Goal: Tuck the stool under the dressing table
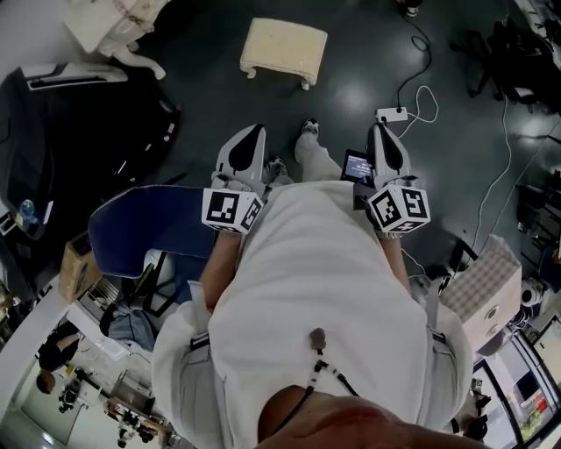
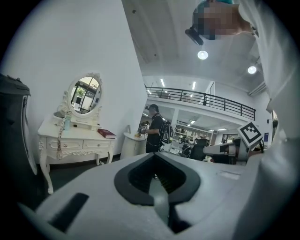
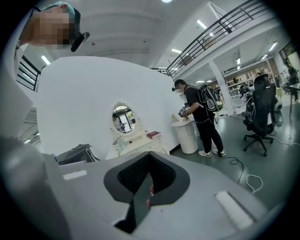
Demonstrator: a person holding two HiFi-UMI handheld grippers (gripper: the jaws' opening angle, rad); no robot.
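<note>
The cream padded stool (image 1: 283, 50) stands on the dark floor, well ahead of me and apart from both grippers. The white dressing table (image 1: 112, 24) is at the far left; in the left gripper view the dressing table (image 2: 75, 140) carries an oval mirror (image 2: 84, 95) and a red book (image 2: 107, 133). It also shows as a small dressing table (image 3: 139, 140) in the right gripper view. My left gripper (image 1: 255, 131) and right gripper (image 1: 379, 130) are held side by side in front of my body. Both are shut with nothing between the jaws. Neither gripper view shows the stool.
A person with a backpack (image 3: 201, 117) stands at a white round pedestal (image 3: 187, 137) right of the dressing table. A power strip with cables (image 1: 396, 114) lies on the floor ahead right. A blue chair (image 1: 166, 230) and a black case (image 1: 79, 131) are at my left; an office chair (image 3: 259, 115) stands further right.
</note>
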